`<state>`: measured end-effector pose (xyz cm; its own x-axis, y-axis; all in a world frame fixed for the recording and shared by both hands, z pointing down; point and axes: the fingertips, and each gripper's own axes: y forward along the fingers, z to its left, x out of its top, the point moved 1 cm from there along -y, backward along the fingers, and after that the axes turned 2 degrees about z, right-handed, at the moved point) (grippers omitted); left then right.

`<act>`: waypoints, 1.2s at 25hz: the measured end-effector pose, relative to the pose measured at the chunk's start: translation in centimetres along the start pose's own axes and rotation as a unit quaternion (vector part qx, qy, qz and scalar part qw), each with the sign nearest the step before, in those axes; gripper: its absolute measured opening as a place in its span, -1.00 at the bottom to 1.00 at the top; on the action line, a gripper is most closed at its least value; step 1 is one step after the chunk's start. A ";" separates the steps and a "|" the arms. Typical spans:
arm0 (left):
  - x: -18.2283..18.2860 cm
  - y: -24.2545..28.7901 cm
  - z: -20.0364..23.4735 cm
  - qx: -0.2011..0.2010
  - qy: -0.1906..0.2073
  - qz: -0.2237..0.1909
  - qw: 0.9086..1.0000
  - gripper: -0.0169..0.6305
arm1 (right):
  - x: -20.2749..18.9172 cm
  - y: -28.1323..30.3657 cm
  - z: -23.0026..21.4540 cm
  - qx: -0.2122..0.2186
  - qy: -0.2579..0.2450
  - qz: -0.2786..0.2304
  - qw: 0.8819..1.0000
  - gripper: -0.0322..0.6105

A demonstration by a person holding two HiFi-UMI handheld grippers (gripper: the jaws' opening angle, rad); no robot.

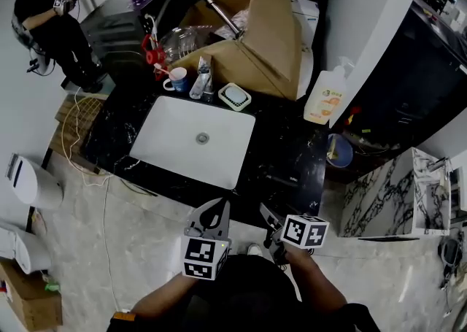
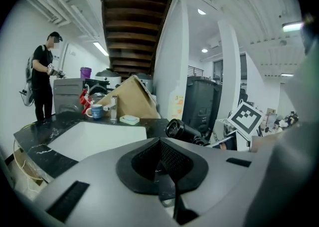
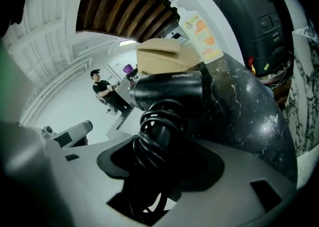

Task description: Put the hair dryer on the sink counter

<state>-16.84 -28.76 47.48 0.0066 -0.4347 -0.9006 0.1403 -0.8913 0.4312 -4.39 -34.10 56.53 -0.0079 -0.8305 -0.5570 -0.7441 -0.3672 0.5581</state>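
The black hair dryer (image 3: 167, 91) has its cord coiled round the handle, and the handle sits between the jaws of my right gripper (image 3: 159, 143), which is shut on it. Its barrel points out over the black marble sink counter (image 3: 239, 111). In the left gripper view the hair dryer (image 2: 182, 130) shows just above the counter's near right edge, beside the right gripper's marker cube (image 2: 245, 117). In the head view my right gripper (image 1: 268, 215) is at the counter's front edge. My left gripper (image 1: 217, 205) is beside it, shut and empty, below the white basin (image 1: 193, 137).
Behind the basin stand a faucet (image 1: 203, 75), a blue-and-white mug (image 1: 175, 79) and a soap dish (image 1: 235, 95). A big cardboard box (image 1: 259, 31) fills the back of the counter, with a soap bottle (image 1: 326, 101) to its right. A person (image 1: 51, 17) is at the far left.
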 end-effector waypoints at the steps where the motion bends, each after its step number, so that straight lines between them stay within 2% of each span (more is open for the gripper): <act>1: 0.1 0.2 0.1 -0.004 0.000 0.000 1.000 -0.92 | 0.1 0.2 -0.2 -0.007 0.000 0.001 1.000 -0.09; 8: 0.6 1.3 0.4 -0.025 0.004 -0.005 1.000 -0.92 | 0.3 1.6 -0.9 -0.038 -0.007 0.017 0.999 -0.09; 30: 0.9 1.9 2.1 -0.038 -0.012 -0.014 0.999 -0.92 | -0.3 4.1 -2.1 -0.139 -0.059 0.056 0.987 -0.07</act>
<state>-18.62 -31.16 47.59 -0.0221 -0.4132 -0.9104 0.2155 -0.8912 0.3993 -6.05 -36.23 60.34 -0.1704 -0.8239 -0.5405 -0.5219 -0.3898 0.7588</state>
